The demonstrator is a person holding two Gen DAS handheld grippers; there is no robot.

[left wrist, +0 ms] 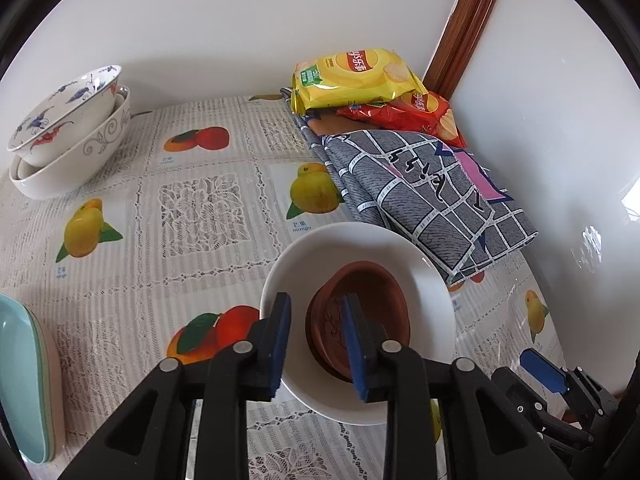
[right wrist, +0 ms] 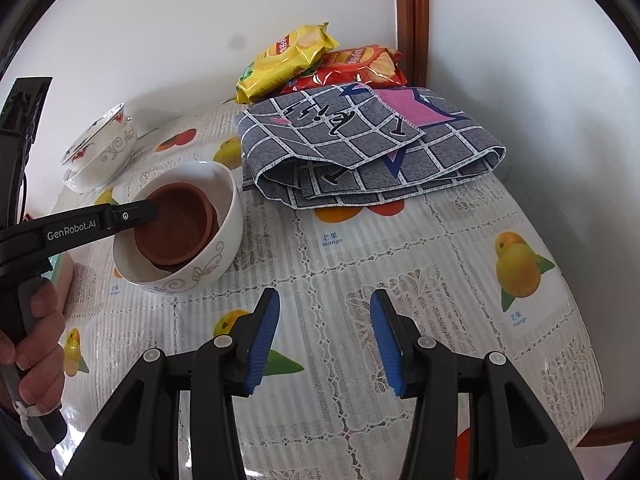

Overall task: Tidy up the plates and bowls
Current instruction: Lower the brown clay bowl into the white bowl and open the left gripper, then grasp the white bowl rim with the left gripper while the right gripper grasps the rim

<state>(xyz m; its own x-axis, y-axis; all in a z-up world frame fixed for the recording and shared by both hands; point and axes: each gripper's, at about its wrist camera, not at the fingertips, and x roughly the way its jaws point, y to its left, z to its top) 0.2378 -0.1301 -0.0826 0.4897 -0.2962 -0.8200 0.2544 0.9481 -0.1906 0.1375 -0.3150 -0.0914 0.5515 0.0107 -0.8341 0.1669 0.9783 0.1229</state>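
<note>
Your left claw (left wrist: 316, 344) straddles the near rim of the white bowl (left wrist: 424, 276), pads slightly apart and not pinching it; brown saucers (left wrist: 376, 292) sit inside. Your right claw (right wrist: 324, 344) hangs spread and empty right of that bowl. Behind the bowl lie a folded cloth (right wrist: 360, 148) and chip bags (right wrist: 288, 60); stacked bowls (left wrist: 68, 136) stand far left of it on the worktop (left wrist: 200, 208).

A home dining corner: a table under a lace tablecloth (right wrist: 360, 248) printed with fruit, stacked bowls (left wrist: 68, 136), crisp bags (left wrist: 352, 76), a folded cloth (right wrist: 360, 148), white walls, wooden trim (left wrist: 468, 24).
</note>
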